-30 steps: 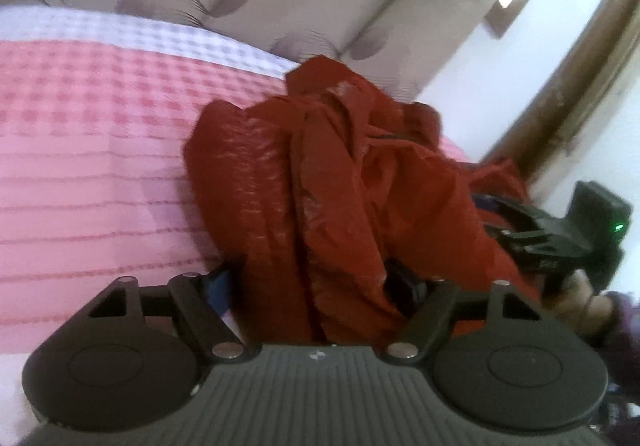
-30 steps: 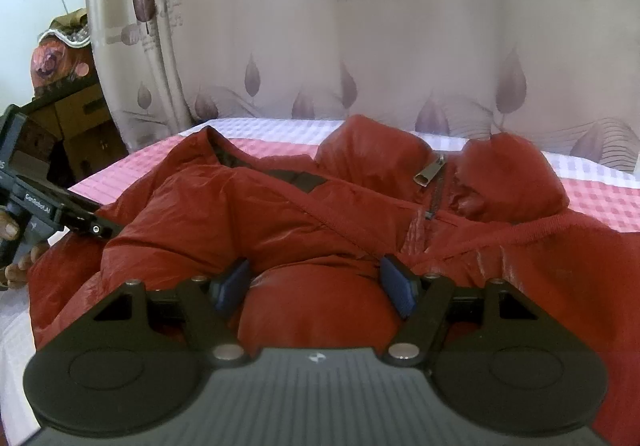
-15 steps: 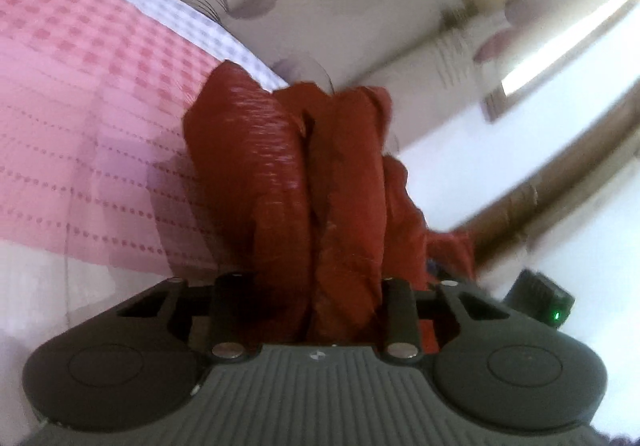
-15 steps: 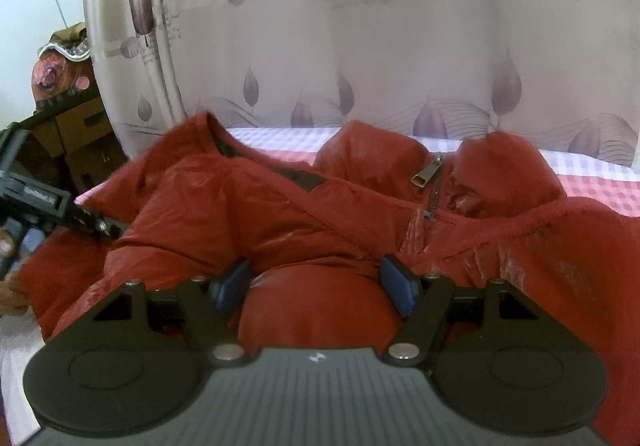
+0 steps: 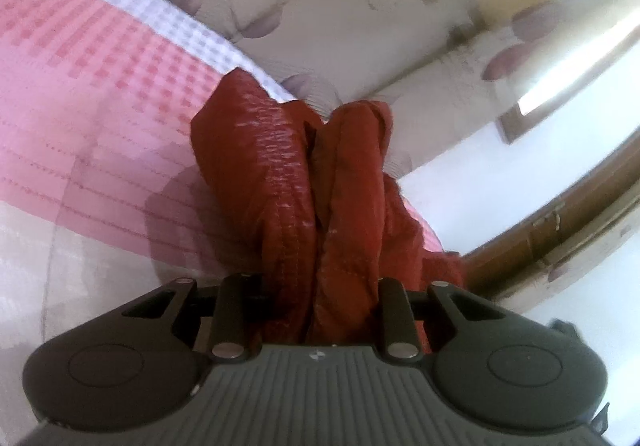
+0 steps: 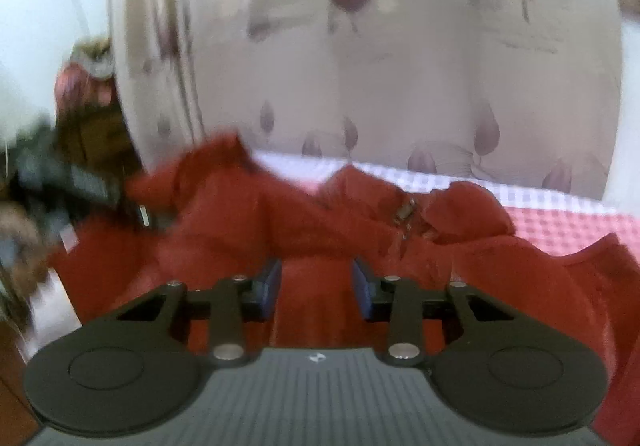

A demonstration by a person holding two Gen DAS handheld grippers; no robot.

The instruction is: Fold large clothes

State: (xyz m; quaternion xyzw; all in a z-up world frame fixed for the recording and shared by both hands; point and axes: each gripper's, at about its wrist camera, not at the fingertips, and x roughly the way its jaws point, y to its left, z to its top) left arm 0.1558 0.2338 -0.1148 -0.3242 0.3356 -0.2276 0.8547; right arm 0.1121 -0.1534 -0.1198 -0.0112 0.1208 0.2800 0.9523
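Left tongs [image 5: 320, 310]: closed down on a thick bunch of the red jacket [image 5: 288, 182]. The fabric fills the whole gap between the two arms; the finger pads themselves are hidden by cloth. From this grip the jacket runs away from the camera as two puffy, stitched folds pressed side by side, lifted above the bed [image 5: 80, 94].

Bed: pink-and-white checked cover with a pale lilac check band at the far edge; a shadow of the raised fabric falls on the cover just left of the folds. Behind the bed hangs a cream curtain [image 5: 320, 18] printed with mauve leaves. A brown wooden frame shows at the right edge of the left wrist view.

Right tongs [image 6: 316, 286]: jaws at a narrow gap, the blue pads [image 6: 269, 288] bracketing a bulge of red fabric. Whether the pads actually pinch it, I cannot tell; the view is motion-blurred.

In the right wrist view the jacket lies spread across the bed, metal zipper pull [image 6: 404, 211] near the collar, right of centre. The jacket's left portion is pulled up toward the dark, blurred shape of the left tongs at the left edge.
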